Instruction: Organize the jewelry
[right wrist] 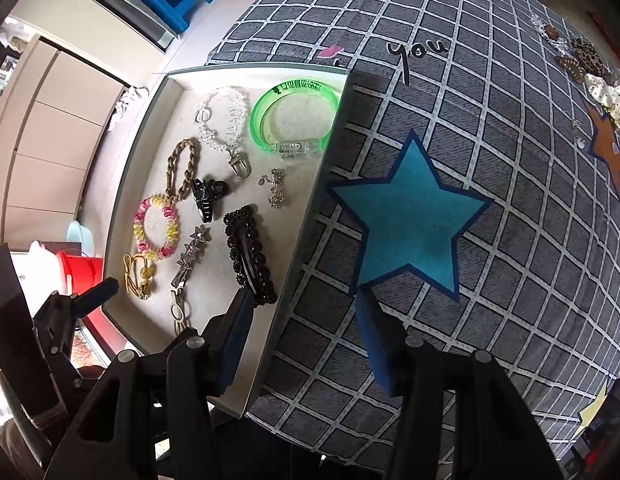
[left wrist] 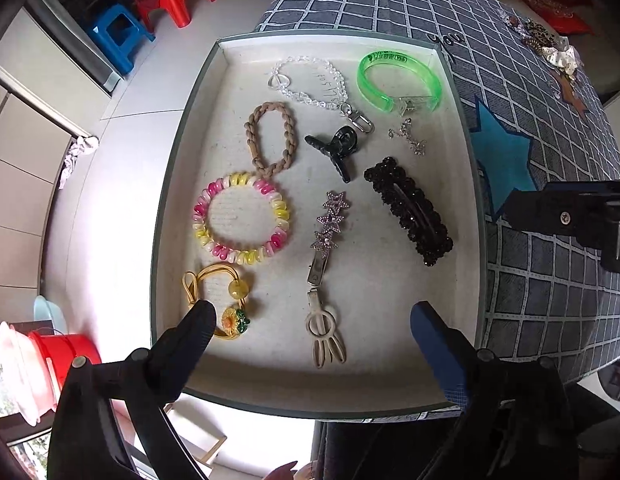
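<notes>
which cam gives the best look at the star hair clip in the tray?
Left wrist. The star hair clip lies near the centre of the tray, large and unobstructed, between the open left gripper's fingers. In the right wrist view it is smaller, off to the left and seen obliquely.

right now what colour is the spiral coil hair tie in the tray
Pink, yellow and white bands on the coil hair tie, clearest in the left wrist view.

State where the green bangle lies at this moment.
The green bangle lies in the far right corner of the tray, beside the clear bead bracelet, with the small silver charm just nearer the camera.
</notes>
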